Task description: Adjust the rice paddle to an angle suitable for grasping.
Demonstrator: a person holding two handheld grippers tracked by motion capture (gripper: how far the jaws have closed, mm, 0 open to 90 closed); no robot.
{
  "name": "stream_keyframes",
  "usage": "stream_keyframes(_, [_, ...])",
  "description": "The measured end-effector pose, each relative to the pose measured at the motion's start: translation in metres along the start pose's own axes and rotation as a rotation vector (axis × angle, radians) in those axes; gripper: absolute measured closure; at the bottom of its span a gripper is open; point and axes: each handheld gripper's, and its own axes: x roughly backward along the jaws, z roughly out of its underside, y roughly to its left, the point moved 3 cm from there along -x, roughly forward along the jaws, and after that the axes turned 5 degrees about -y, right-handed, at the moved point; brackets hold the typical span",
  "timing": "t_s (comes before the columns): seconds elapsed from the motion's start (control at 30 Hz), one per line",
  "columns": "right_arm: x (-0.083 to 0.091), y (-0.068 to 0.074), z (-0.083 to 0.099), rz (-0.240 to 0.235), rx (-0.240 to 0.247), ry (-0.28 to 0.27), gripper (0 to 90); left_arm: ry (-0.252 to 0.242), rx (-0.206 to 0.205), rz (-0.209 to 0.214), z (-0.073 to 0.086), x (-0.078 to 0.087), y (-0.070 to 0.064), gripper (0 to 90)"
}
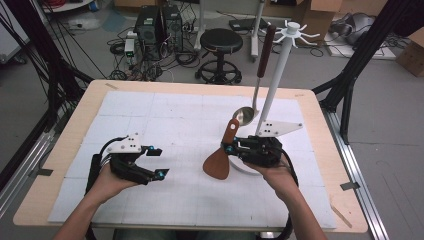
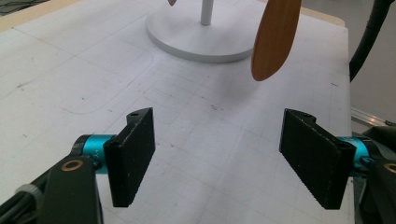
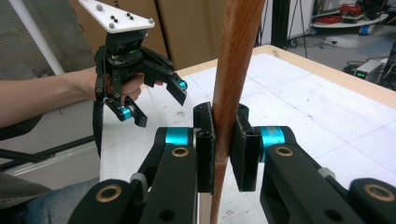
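Looks like the hang-it-up step. The right gripper [image 1: 231,148], centre-right of the high view, is pinching the wooden spatula [image 1: 220,159] by its handle, blade hanging low above the mat. The left gripper [image 1: 158,162] sits lower left with jaws spread wide, holding nothing. A ladle [image 1: 256,85] already hangs on the white rack [image 1: 292,31] up top. Next move probably means lifting and turning the spatula so its handle end meets a free hook.

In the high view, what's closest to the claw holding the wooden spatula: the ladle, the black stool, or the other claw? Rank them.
From the right claw, which grips the wooden spatula:
1. Ladle, just behind it, hanging from the white stand.
2. Left claw, to its left, open.
3. Black stool, beyond the table on the floor.
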Motion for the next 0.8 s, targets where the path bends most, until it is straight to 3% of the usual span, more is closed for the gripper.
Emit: stream_keyframes(0.8, [0.01, -0.004, -0.022, 0.039, 0.001, -0.007, 82.1, -0.001, 0.026, -0.057, 0.005, 0.007, 0.01, 18.6])
